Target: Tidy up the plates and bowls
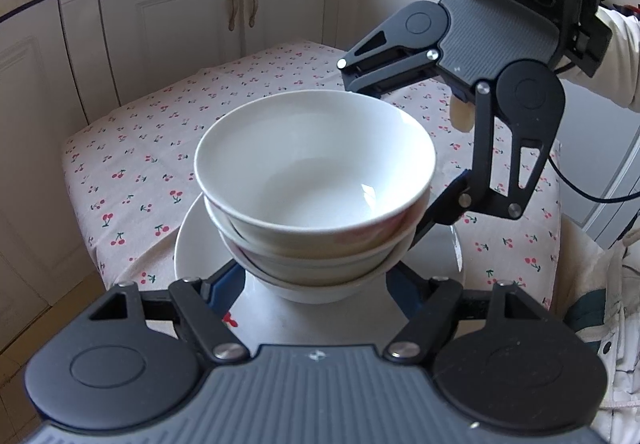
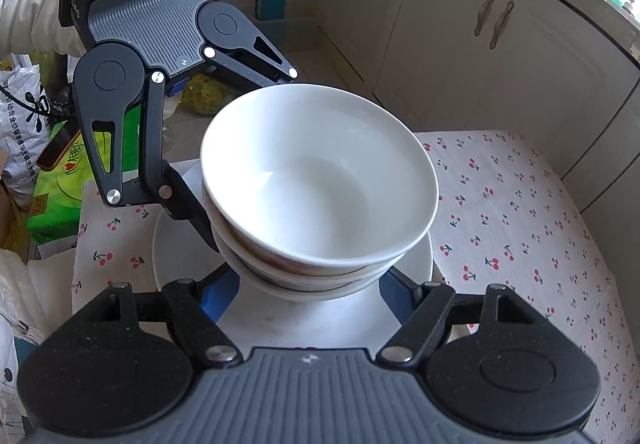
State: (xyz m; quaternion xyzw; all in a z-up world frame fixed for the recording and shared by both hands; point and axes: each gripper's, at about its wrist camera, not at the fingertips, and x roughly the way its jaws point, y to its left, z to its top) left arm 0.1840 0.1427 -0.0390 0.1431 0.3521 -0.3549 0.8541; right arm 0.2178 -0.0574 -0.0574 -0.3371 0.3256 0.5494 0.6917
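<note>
A stack of three white bowls (image 1: 316, 180) stands on a white plate (image 1: 192, 256) on the cherry-print tablecloth (image 1: 160, 132). My left gripper (image 1: 316, 280) has its fingers spread wide on either side of the lowest bowl's base; whether the pads touch it is hidden. My right gripper (image 1: 400, 164) straddles the stack from the far right side, one finger behind the rim, one low beside the bowls. In the right wrist view the stack (image 2: 320, 184) sits on the plate (image 2: 176, 248) between my right gripper's fingers (image 2: 312, 284), and my left gripper (image 2: 236, 160) straddles it from the left.
The small table is ringed by white kitchen cabinets (image 1: 240, 12). Bags and a green box (image 2: 52, 188) lie on the floor left of the table. A teal flask (image 2: 272, 0) stands on the floor by the cabinets. The cloth's right part (image 2: 520, 224) holds nothing.
</note>
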